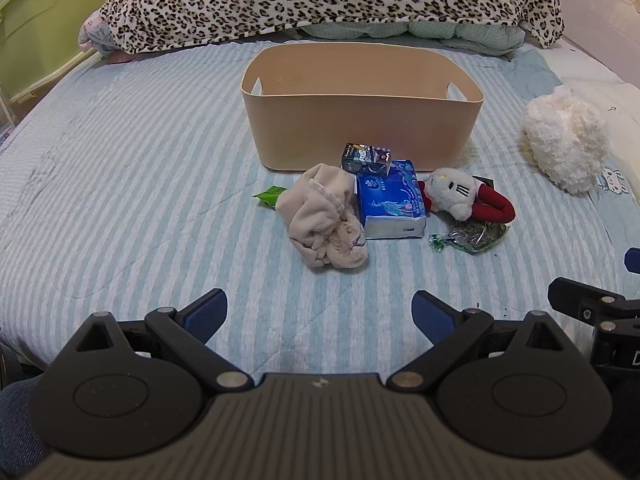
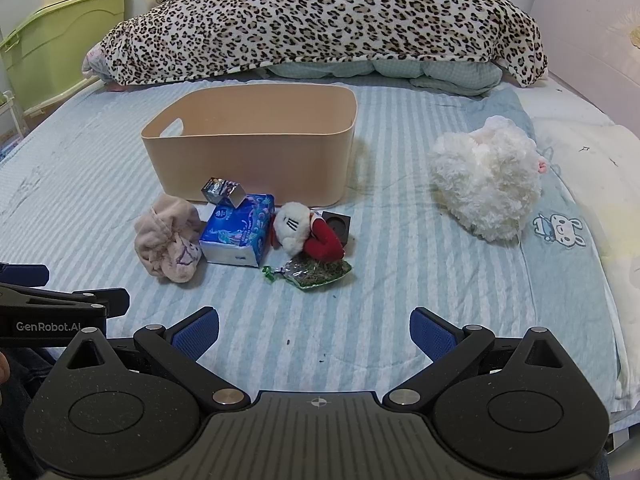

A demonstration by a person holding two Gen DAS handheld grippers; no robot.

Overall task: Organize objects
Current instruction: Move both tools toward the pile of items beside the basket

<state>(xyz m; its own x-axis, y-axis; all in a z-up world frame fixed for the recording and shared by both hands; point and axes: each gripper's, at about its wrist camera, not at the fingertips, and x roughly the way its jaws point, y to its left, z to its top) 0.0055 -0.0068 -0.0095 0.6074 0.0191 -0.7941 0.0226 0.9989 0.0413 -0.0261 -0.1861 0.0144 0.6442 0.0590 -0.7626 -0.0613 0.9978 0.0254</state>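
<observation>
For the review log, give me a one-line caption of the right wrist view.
Open right gripper faces a tan bin on a striped bed, clutter piled in front.

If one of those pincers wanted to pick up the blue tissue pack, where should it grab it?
Probably across the short width of the tissue pack, coming down from above. It lies flat, top face free apart from the small box on its far end. The cloth and doll crowd its sides, so pinch near its front end.
</observation>
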